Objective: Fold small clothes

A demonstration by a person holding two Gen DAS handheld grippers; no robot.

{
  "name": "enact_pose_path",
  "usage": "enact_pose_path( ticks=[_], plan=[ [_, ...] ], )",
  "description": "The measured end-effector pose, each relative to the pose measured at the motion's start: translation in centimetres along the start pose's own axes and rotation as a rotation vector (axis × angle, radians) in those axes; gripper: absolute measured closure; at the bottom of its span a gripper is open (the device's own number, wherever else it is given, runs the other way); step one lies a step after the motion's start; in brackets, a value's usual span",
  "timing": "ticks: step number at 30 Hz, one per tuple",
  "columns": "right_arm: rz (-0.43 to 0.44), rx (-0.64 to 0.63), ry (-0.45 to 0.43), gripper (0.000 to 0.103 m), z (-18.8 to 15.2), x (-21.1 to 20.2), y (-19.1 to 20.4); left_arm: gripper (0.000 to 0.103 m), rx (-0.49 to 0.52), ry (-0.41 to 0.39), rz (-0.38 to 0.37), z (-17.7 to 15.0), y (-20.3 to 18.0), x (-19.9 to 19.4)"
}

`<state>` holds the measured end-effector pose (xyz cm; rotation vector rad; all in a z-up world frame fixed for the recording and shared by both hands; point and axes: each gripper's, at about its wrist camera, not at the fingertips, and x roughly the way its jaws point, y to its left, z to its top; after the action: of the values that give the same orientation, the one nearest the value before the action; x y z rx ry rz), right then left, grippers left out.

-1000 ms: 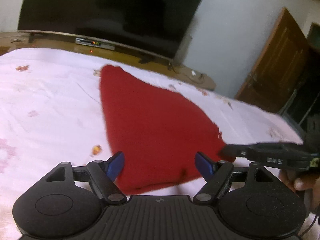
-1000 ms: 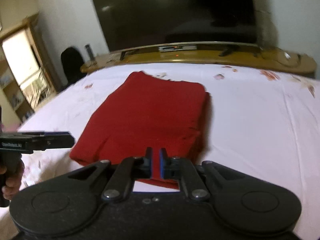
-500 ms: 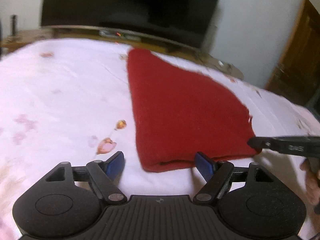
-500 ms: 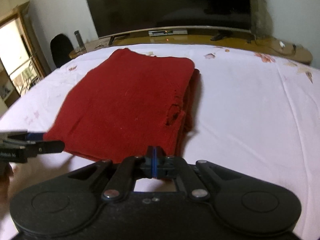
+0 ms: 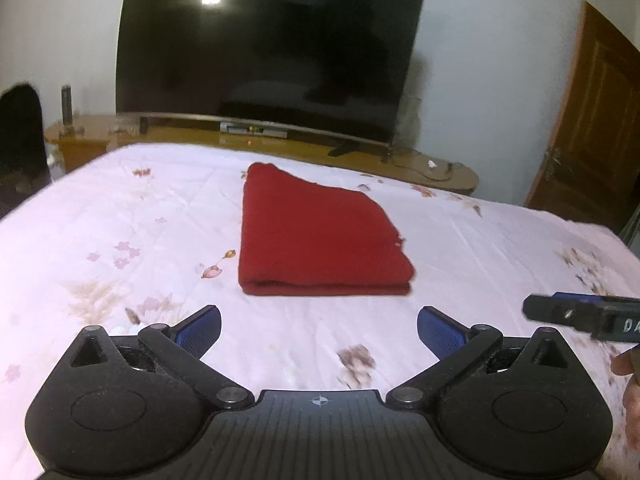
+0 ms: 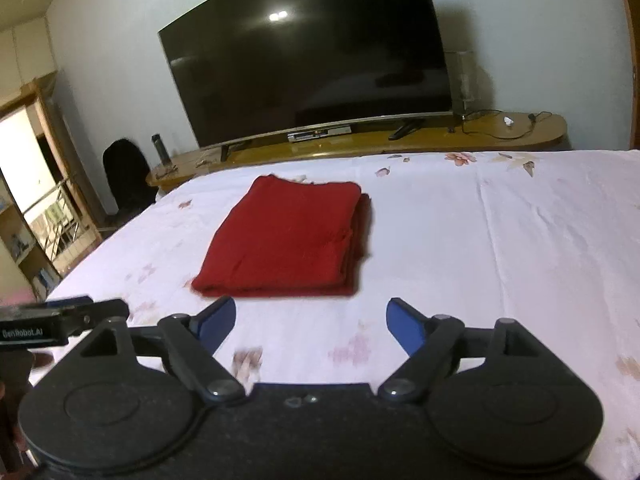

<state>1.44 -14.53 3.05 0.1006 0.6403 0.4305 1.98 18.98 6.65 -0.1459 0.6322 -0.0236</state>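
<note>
A red garment (image 5: 316, 240) lies folded into a flat stack on the bed; it also shows in the right wrist view (image 6: 284, 236). My left gripper (image 5: 319, 330) is open and empty, held above the sheet a little short of the garment's near edge. My right gripper (image 6: 310, 322) is open and empty, also short of the near edge. The right gripper's tip shows at the right edge of the left wrist view (image 5: 580, 314). The left gripper shows at the left edge of the right wrist view (image 6: 60, 320).
The bed has a pale pink floral sheet (image 5: 120, 240). Beyond it stands a wooden TV bench (image 5: 280, 144) with a large dark TV (image 5: 264, 60). A wooden door (image 5: 592, 120) is at the right. A black chair (image 6: 124, 172) and shelves (image 6: 32, 220) stand at the left.
The right gripper let go of the garment's near edge and opened. Both grippers pulled back and up from the garment, which now lies farther away, folded.
</note>
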Motion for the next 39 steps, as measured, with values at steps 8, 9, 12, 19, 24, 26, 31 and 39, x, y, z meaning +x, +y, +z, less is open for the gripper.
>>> enact_pose_path(
  ticks=[8, 9, 12, 19, 24, 26, 31, 39],
  plan=[
    [0.004, -0.068, -0.001, 0.001, -2.2, -5.8, 1.9, 0.0, -0.002, -0.053, -0.025, -2.2, -3.8, -7.7],
    [0.001, -0.069, -0.011, 0.001, -2.4, -6.6, 2.0, 0.0, -0.001, -0.06, -0.026, -2.4, -4.2, -8.5],
    [-0.037, -0.066, -0.032, 0.001, -2.5, -8.1, 2.0, 0.0, 0.0, -0.075, -0.032, -3.1, -5.1, -10.3],
    [-0.043, -0.08, -0.071, 0.001, -3.1, -10.5, 2.5, 0.0, -0.002, -0.101, -0.039, -3.9, -6.0, -12.5],
    [-0.049, -0.087, -0.09, 0.001, -3.2, -11.5, 2.7, 0.0, 0.004, -0.118, -0.049, -3.8, -6.5, -13.1],
    [-0.054, -0.088, -0.095, 0.001, -3.2, -11.6, 2.7, 0.0, 0.008, -0.121, -0.052, -3.7, -6.7, -13.2],
    [-0.058, -0.092, -0.105, 0.001, -3.2, -11.9, 2.7, 0.0, 0.012, -0.124, -0.059, -3.5, -6.9, -13.1],
    [-0.063, -0.098, -0.107, 0.001, -3.3, -11.8, 3.0, 0.0, 0.016, -0.127, -0.059, -3.2, -6.9, -13.0]
  ],
)
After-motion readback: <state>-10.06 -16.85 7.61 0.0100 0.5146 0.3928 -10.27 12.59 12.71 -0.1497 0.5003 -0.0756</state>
